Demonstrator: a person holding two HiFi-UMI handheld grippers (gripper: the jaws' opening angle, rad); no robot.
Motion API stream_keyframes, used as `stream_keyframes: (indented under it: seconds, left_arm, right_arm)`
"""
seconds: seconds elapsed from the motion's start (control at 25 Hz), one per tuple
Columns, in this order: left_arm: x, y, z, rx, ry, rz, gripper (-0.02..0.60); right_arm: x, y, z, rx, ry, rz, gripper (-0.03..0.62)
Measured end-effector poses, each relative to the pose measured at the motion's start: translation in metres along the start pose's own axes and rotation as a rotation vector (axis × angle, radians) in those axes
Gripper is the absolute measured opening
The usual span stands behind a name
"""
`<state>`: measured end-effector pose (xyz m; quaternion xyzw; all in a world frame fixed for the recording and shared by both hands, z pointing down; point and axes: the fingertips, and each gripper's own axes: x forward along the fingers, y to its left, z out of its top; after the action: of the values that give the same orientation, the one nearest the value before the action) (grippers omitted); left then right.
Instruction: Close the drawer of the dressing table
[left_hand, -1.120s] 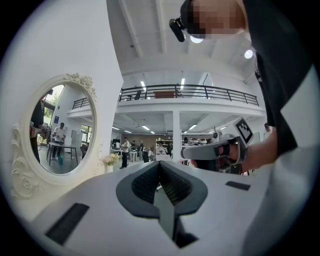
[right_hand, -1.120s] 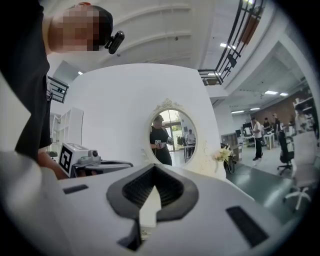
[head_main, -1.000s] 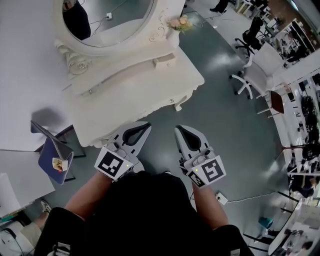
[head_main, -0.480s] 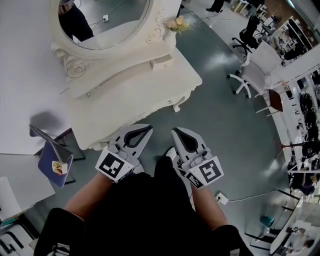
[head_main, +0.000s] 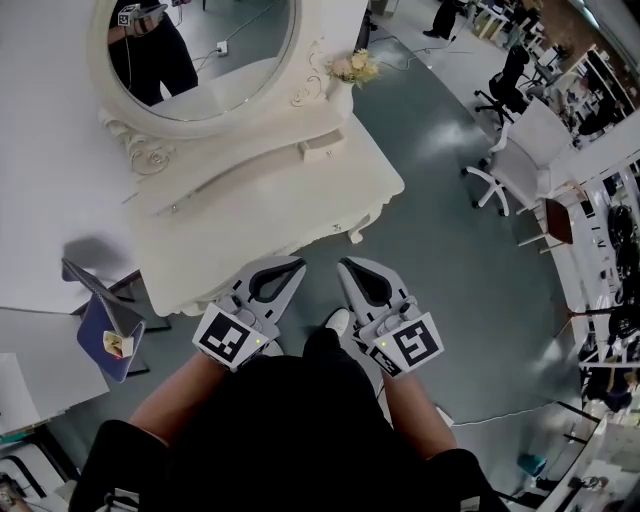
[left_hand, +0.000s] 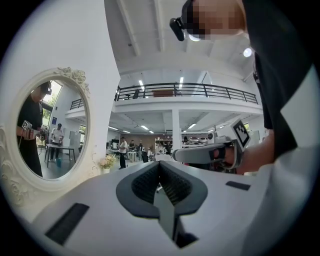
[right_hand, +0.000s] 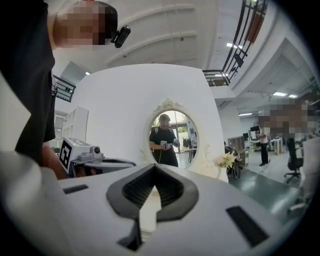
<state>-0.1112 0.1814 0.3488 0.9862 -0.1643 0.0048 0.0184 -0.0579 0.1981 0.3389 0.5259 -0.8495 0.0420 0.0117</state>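
The white dressing table (head_main: 300, 190) with its oval mirror (head_main: 200, 50) stands ahead of me in the head view. Its drawer front is hidden under the tabletop edge. My left gripper (head_main: 298, 263) is shut and empty, its tip just off the table's front edge. My right gripper (head_main: 343, 266) is beside it, also shut and empty, over the floor near the table's corner leg. In the left gripper view the closed jaws (left_hand: 160, 163) point past the mirror (left_hand: 45, 130). The right gripper view has shut jaws (right_hand: 154, 166) facing the mirror (right_hand: 172, 137).
A small flower bunch (head_main: 350, 67) stands on the table's far right corner. A white office chair (head_main: 520, 150) is at the right on the grey floor. A blue seat (head_main: 105, 330) sits at the left beside a white desk. My shoe (head_main: 338, 320) shows between the grippers.
Both grippers have moved forward toward the table's front edge and drawn a little closer together. A shoe has stepped into view between them.
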Motion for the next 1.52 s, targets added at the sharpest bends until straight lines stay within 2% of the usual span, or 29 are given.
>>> stream_keyframes:
  seconds: [0.44,0.72,0.88,1.0,1.32,1.52]
  left_arm:
    - [0.082,0.016,0.004,-0.008,0.016,0.061,-0.006]
    - [0.131,0.012,0.008,-0.004,0.015,0.074,-0.006]
    - [0.155,0.015,0.003,-0.002,0.054,0.133,-0.006]
    - [0.174,0.014,0.006,-0.013,0.048,0.164,-0.006]
    - [0.201,0.007,0.000,-0.024,0.045,0.190,-0.006]
    - [0.207,0.018,-0.005,-0.026,0.045,0.212,-0.006]
  right_arm:
    - [0.005,-0.082,0.010,0.000,-0.010,0.058,0.002]
    - [0.001,-0.129,0.011,0.003,-0.012,0.093,0.002]
    - [-0.006,-0.154,0.011,0.005,-0.011,0.116,0.002]
    - [-0.012,-0.172,0.011,0.004,-0.009,0.138,0.002]
    - [-0.016,-0.206,0.007,0.021,-0.004,0.176,0.002]
    - [-0.006,-0.217,0.003,0.032,-0.001,0.185,0.002]
